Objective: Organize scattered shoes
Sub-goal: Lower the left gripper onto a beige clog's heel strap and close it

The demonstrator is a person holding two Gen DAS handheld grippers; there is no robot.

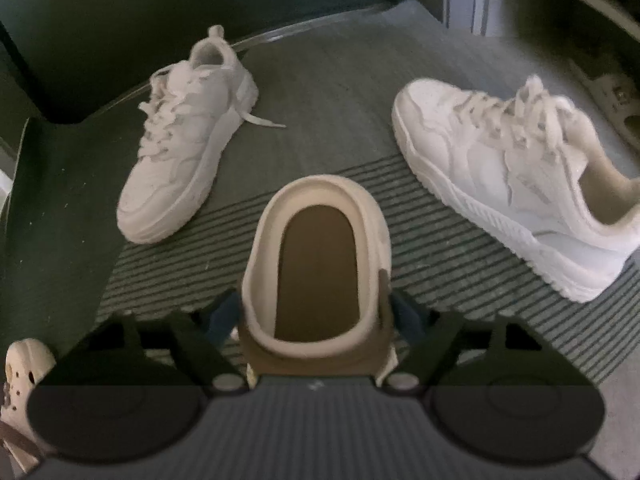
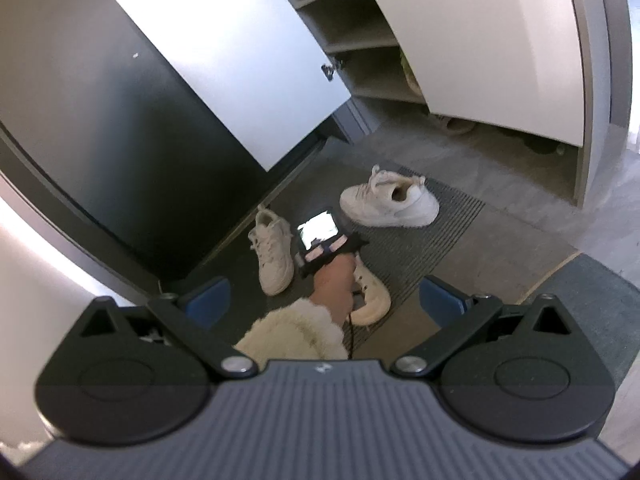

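A: How far along is the shoe tidying?

B: Barely started, I'd say. The left tongs (image 1: 316, 316) have closed on the heel end of a beige clog (image 1: 318, 256), one finger on each side wall, over the striped mat (image 1: 440, 248).

A: And the right tongs (image 2: 320, 300)?

B: Spread wide, nothing between the blue pads (image 2: 440, 294); they hang above the scene.

A: What is left on the floor?

B: Two white sneakers: the left sneaker (image 1: 188, 136) at the mat's edge by the dark door, the right sneaker (image 1: 516, 184) on the mat, well apart from it. A second clog (image 1: 20, 376) shows at the lower left corner.

A: Where should they go?

B: Probably the shoe cabinet (image 2: 360, 40), which stands open. Its nearer shelves look bare; something sits further in, too dim to name. So four shoes remain outside it.
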